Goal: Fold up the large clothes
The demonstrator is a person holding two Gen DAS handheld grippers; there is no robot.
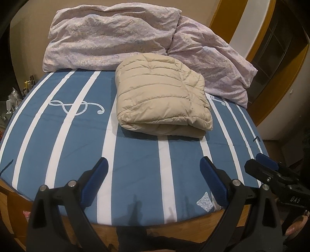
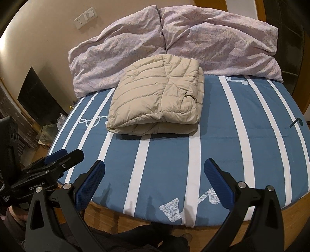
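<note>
Blue-and-white striped bed [image 1: 135, 155] with music-note prints, wooden frame, two crumpled lilac pillows [image 1: 108, 34] against a beige wall — folded beige puffer jacket [image 1: 162, 100] lay mid-bed before them, left hand-held gripper [image 1: 154, 174] and right hand-held gripper [image 2: 155, 174] both spread, empty, near the bed's foot.

striped bed sheet [image 1: 135, 155], two lilac pillows [image 1: 108, 36], wall socket [image 2: 86, 17]

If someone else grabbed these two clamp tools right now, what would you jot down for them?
Left gripper: open, holding nothing, near the foot of the bed.
Right gripper: open, holding nothing, beside it.
Beige puffer jacket: a folded bundle mid-bed, just in front of the two pillows.
Done: the fold looks finished.
Left: perhaps tidy the rumpled right side, otherwise nothing obvious.
</note>
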